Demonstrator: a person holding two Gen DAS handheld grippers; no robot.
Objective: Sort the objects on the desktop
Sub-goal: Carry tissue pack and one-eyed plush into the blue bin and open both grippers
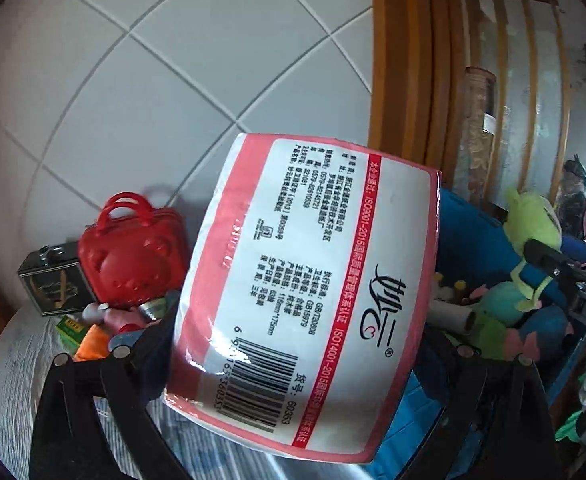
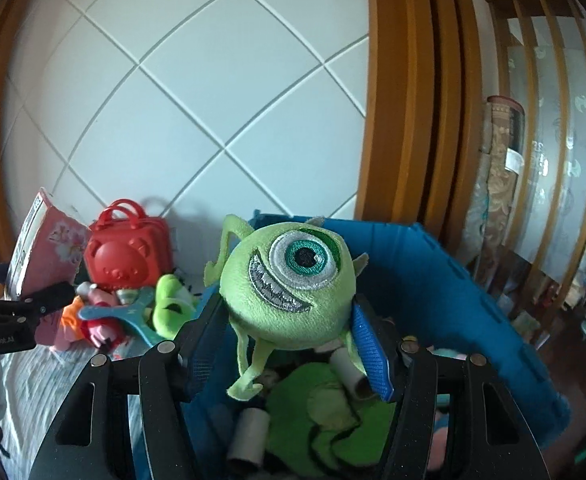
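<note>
My left gripper (image 1: 293, 360) clamps the tissue pack (image 1: 305, 292) mid-frame, my right gripper (image 2: 289, 340) pinches the one-eyed green plush (image 2: 289, 284) over the blue bin (image 2: 433, 280); the slick wrap could slip, dropping the pack onto desk clutter lower left.

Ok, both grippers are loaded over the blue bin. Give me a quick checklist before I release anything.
1. Right gripper clamped on the green one-eyed plush: ok, blue pads press both its sides.
2. Plush over the blue bin: ok, the bin's inside shows below it.
3. Left gripper holding the tissue pack: ok, the pack fills the jaws.
4. Tissue pack over the bin: cannot tell, the pack hides what lies beneath.
5. Room in the bin: ok, though plush toys and cardboard tubes already lie inside.
6. Grippers clear of each other: ok, apart in both views.
</note>
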